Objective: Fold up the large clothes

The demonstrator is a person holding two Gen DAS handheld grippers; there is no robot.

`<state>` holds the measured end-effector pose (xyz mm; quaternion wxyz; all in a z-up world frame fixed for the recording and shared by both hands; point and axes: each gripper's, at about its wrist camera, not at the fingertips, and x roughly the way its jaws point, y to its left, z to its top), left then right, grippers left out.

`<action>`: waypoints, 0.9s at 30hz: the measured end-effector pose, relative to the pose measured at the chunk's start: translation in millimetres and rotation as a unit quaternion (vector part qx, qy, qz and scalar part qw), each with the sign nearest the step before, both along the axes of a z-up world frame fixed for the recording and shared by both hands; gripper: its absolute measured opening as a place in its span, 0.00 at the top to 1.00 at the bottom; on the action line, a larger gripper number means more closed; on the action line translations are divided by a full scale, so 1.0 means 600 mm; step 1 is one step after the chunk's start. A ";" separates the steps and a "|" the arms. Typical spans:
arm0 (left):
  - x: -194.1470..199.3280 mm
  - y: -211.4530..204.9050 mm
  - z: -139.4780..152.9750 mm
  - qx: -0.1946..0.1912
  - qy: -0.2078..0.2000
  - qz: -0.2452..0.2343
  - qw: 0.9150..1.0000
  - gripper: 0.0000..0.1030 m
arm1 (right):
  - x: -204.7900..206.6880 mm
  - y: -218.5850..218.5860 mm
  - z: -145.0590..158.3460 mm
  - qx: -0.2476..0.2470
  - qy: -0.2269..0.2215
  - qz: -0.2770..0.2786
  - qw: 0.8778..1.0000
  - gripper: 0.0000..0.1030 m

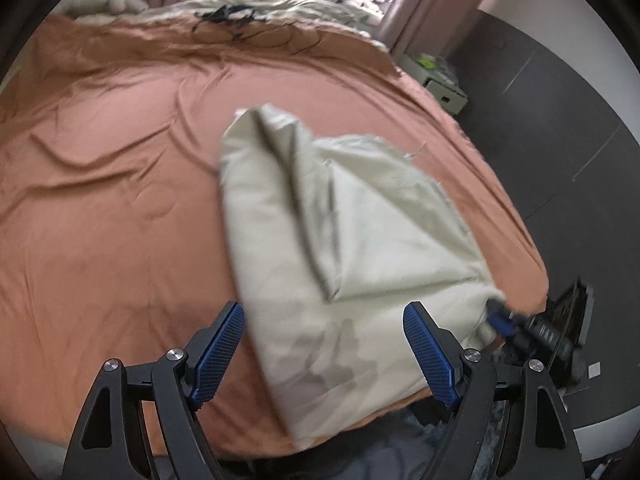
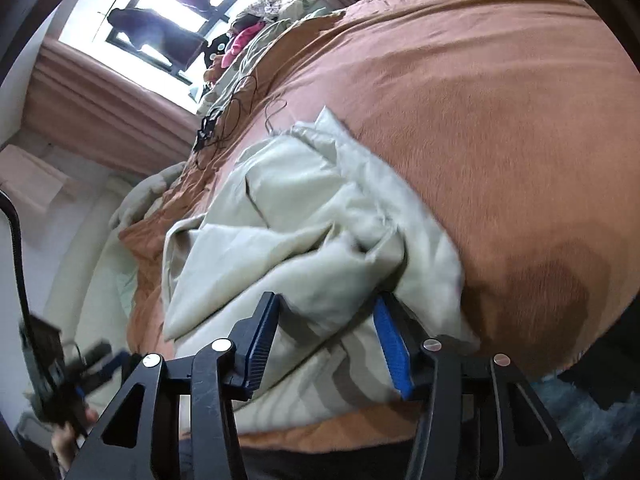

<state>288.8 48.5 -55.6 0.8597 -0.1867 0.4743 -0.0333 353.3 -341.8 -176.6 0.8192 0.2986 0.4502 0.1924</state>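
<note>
The cream cloth [image 1: 344, 216] lies half bunched on the orange bed [image 1: 120, 200], just ahead of both tools. Left hand-held gripper [image 1: 324, 348] is wide open, empty. Right hand-held gripper [image 2: 324, 344] looks partly open around a fold, so it could slip; bed edge close on its right, plenty of room ahead

A bed [image 1: 100, 200] is covered by a rust-orange sheet [image 2: 500, 140]; a pale cream garment [image 1: 340, 240] and tangled black cables [image 1: 228, 16] are laid on it.
</note>
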 end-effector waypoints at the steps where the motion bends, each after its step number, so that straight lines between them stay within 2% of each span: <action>1: -0.006 0.005 -0.007 -0.001 0.004 0.005 1.000 0.20 | 0.005 -0.002 -0.002 0.000 0.001 -0.004 1.000 0.51; 3: -0.013 0.011 -0.022 0.001 0.013 0.012 1.000 0.22 | 0.013 -0.006 -0.006 -0.002 0.009 -0.009 1.000 0.67; 4: -0.016 0.015 -0.031 0.001 0.019 0.016 1.000 0.23 | 0.017 -0.008 -0.005 -0.002 0.012 -0.009 1.000 0.78; 5: -0.018 0.018 -0.035 -0.001 0.023 0.019 1.000 0.27 | 0.014 -0.009 -0.001 -0.001 0.007 -0.007 1.000 0.84; 7: -0.025 0.022 -0.047 -0.010 0.034 0.026 0.999 0.30 | 0.000 -0.013 0.016 -0.003 -0.008 -0.004 1.000 0.87; 11: -0.035 0.023 -0.057 -0.023 0.033 0.024 0.999 0.31 | -0.031 -0.016 0.045 -0.008 -0.032 -0.001 0.999 0.89; 13: -0.035 0.016 -0.058 -0.025 0.032 0.016 0.999 0.34 | -0.043 -0.018 0.048 -0.012 -0.033 -0.002 0.999 0.89; 20: -0.020 0.005 -0.077 -0.024 0.053 0.003 0.998 0.56 | -0.085 -0.047 0.017 -0.028 -0.032 -0.037 0.998 0.91; 24: -0.019 0.007 -0.079 -0.022 0.060 0.004 0.998 0.56 | -0.098 -0.060 0.004 -0.027 -0.032 -0.048 0.998 0.91; 27: -0.015 0.006 -0.075 -0.017 0.062 -0.001 0.998 0.56 | -0.107 -0.060 0.019 -0.042 -0.048 -0.061 0.996 0.91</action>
